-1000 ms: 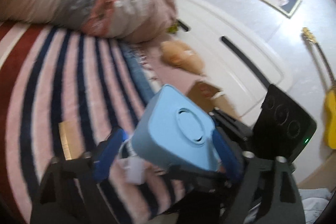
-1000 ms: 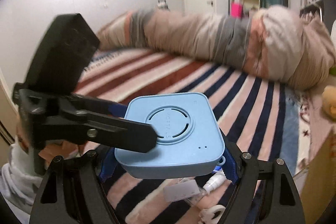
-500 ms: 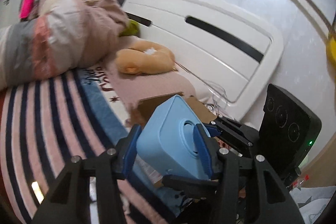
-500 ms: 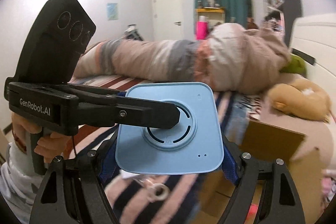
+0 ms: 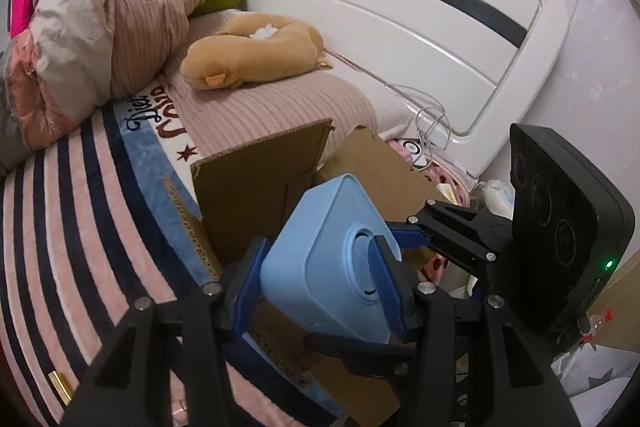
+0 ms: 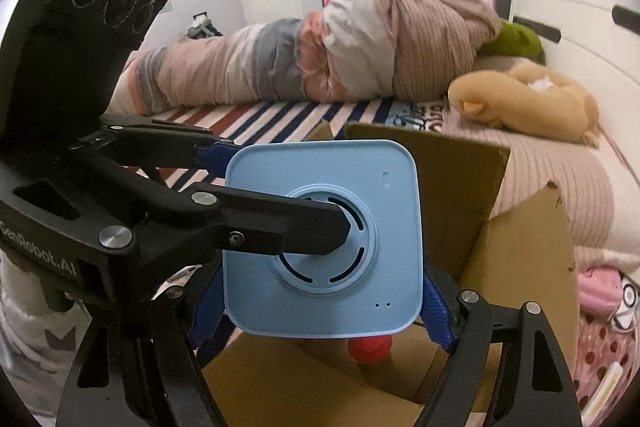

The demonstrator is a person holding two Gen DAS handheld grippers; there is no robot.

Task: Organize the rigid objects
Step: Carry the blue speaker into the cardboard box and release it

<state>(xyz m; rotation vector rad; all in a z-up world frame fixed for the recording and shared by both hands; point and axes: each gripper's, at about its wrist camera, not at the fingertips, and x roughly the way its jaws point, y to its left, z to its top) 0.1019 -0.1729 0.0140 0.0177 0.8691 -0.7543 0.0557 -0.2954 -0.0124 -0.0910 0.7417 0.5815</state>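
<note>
now both grippers, left gripper [image 5: 320, 291] and right gripper [image 6: 320, 307], clamped on blue box [image 6: 322, 239] above carton [image 6: 500, 227]

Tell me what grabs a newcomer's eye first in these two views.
The light blue square device fills the foreground, clamped by both the left gripper and the right gripper above an open cardboard box with a red object inside. Behind on the striped bed lie a rolled quilt and a tan plush toy.

Matt smooth plastic blue device [image 6: 322, 239], rough corrugated cardboard box [image 6: 472, 211], fuzzy plush toy [image 5: 252, 53]
</note>
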